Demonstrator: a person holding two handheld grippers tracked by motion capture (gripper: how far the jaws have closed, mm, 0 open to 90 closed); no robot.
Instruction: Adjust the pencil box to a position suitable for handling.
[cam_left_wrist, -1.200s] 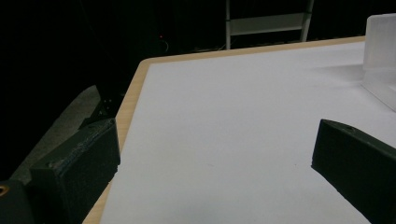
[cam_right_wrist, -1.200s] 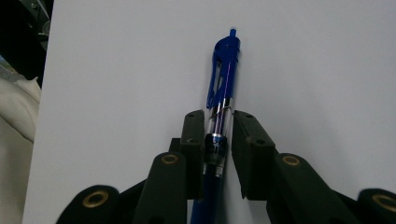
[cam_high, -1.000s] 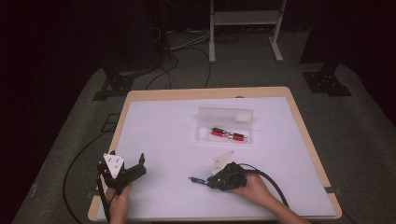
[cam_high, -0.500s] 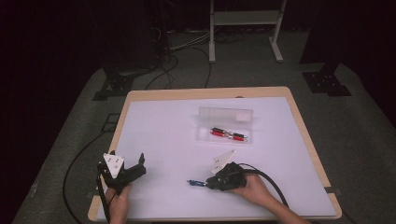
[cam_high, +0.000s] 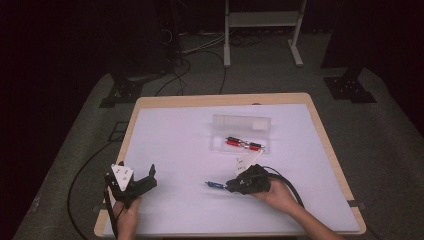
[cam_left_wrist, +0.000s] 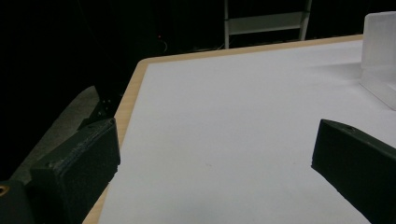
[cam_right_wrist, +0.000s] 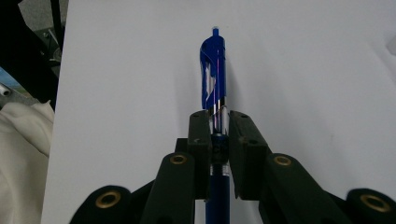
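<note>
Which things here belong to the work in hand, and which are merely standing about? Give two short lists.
In the work:
- blue pen, clamped in the right tool
- clear case on the table, lid open, already holding red pens
- left tool, open and holding nothing

Standing about:
- white metal frame on the floor beyond the table
- floor cables

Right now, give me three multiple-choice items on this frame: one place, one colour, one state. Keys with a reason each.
1. Where does the clear case lie?
A. past the table's middle, toward the far edge
B. at the near left corner
C. on the floor

2. What colour is the pen in the right gripper?
A. red
B. blue
C. green

3. How does the left gripper stand?
A. shut on a pen
B. shut on the case
C. open

Key: A, the high view shows it beyond centre; B, its barrel is blue; C, its jaws stand apart over bare mat.
</note>
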